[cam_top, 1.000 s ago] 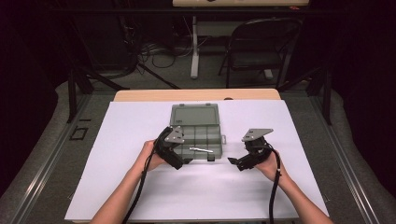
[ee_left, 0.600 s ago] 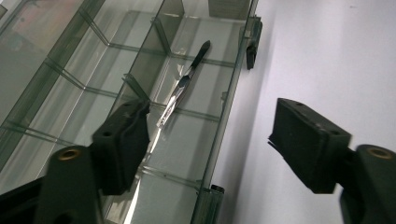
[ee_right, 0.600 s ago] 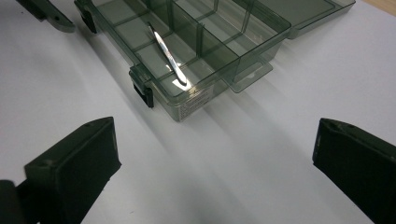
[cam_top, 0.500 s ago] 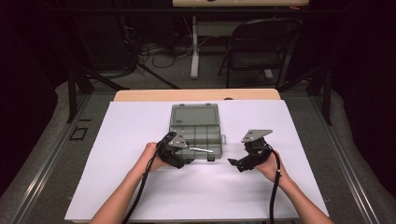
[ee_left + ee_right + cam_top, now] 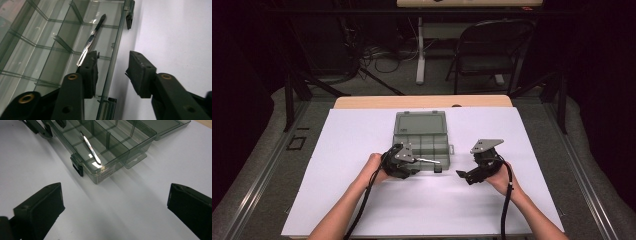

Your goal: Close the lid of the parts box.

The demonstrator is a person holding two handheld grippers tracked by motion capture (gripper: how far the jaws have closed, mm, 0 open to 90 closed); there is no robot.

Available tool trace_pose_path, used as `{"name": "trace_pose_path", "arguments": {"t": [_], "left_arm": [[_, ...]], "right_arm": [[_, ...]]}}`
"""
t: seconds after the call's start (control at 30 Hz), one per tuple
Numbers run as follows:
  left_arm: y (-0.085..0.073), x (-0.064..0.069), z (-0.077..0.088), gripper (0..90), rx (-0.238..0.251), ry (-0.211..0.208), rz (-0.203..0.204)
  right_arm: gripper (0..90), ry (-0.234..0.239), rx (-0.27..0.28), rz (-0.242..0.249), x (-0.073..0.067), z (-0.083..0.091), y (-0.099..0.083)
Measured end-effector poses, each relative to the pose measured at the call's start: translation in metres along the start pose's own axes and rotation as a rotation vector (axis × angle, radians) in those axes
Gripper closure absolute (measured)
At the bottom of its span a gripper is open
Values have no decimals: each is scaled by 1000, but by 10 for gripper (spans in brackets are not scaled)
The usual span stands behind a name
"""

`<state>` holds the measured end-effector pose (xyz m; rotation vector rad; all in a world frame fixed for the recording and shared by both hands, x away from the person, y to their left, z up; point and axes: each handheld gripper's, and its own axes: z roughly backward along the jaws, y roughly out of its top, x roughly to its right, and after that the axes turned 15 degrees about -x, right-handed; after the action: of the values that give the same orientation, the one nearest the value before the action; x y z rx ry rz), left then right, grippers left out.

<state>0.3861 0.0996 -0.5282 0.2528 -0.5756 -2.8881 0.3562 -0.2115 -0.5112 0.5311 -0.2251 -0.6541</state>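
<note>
An open, clear grey compartment box (image 5: 422,137) lies mid-table with its lid folded back. A slim shiny metal tool (image 5: 428,160) (image 5: 91,42) (image 5: 91,148) rests in its front compartment. My left gripper (image 5: 408,163) (image 5: 113,58) is at the box's front left corner. Its jaws have just been closing and now straddle the box's front wall (image 5: 113,62), one inside by the tool's end and one outside, with gaps on both sides. My right gripper (image 5: 467,175) (image 5: 115,197) rests open on the white sheet to the right of the box, with nothing between its jaws.
Black latches (image 5: 77,168) stick out from the box's front wall. The white sheet (image 5: 362,200) covers the table, with a wooden edge (image 5: 422,101) behind. A folding chair (image 5: 492,55) and a table leg stand beyond.
The left gripper has shifted slightly right to the box's front corner. Its jaws have narrowed from wide apart to straddle the front wall. The right gripper has stayed still.
</note>
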Motion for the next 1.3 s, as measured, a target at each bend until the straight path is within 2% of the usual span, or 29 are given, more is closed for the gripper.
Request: {"name": "trace_pose_path", "arguments": {"t": [0.17,0.23,0.47,0.53,0.63,0.77,0.87,0.97,1.1,1.2,1.3], "left_arm": [[-1,0,-2,650,-7,-4,-12],[-1,-1,-2,677,-11,2,-22],[-6,-4,-4,738,20,-8,-39],[-6,-3,-4,756,18,4,-46],[-5,-1,-4,782,1,35,-78],[-5,0,-4,794,0,51,-95],[-5,0,-4,803,-3,66,-124],[-5,0,-4,813,-6,70,-150],[-6,-3,-4,824,2,59,-211],[-6,-3,-5,834,7,59,-224],[-5,-3,-4,837,2,73,-267]], "right_arm": [[0,-1,14,-3,0,-1,0],[0,0,4,-1,-1,0,0],[1,-3,8,-4,0,-1,-1],[1,-5,10,-5,1,-1,-1],[1,-6,3,-4,1,0,-1],[1,-9,14,-13,1,-1,-2],[1,-10,15,-13,1,-1,-2],[1,-11,16,-11,1,-1,-2],[5,-13,14,-20,1,-2,-2],[5,-16,9,-15,1,-1,-1],[4,-17,3,-19,2,-3,0]]}}
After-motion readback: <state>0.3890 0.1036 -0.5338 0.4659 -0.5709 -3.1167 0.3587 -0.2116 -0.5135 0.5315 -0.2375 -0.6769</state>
